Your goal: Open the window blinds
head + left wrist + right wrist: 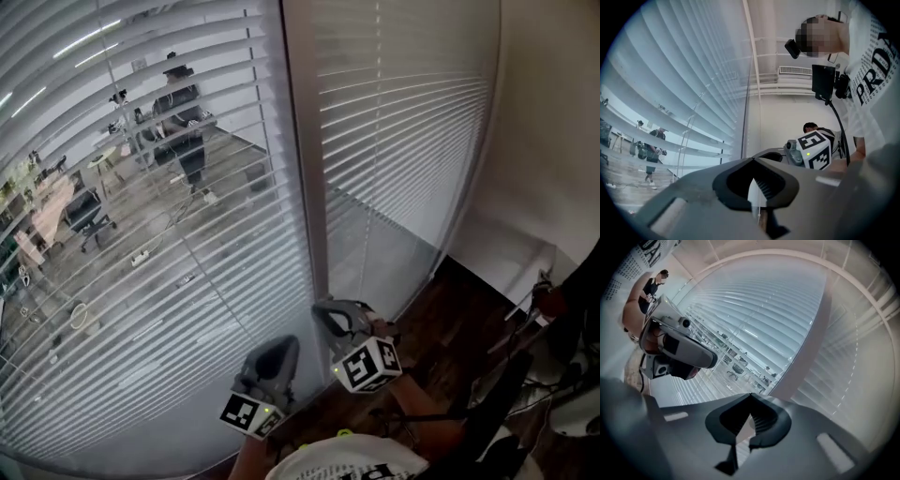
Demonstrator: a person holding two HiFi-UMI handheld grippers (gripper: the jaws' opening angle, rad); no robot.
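Observation:
White slatted blinds (169, 187) hang over the left pane, slats partly tilted, and a second blind (403, 112) covers the right pane beyond the grey mullion (305, 141). A thin cord (211, 277) slants down across the left slats toward my left gripper (281, 345). In the left gripper view its tips (752, 161) meet and a thin pale line runs down between the jaws. My right gripper (323, 307) is close beside it, at the foot of the mullion. Its jaws (750, 395) are shut tip to tip, and I see nothing between them.
Dark wooden floor (441, 328) runs along the window to a white wall (553, 141) on the right, with cables (539, 291) near its foot. Beyond the glass is an office with chairs and a standing person (183, 112). A beaded chain (843, 394) hangs on the right blind.

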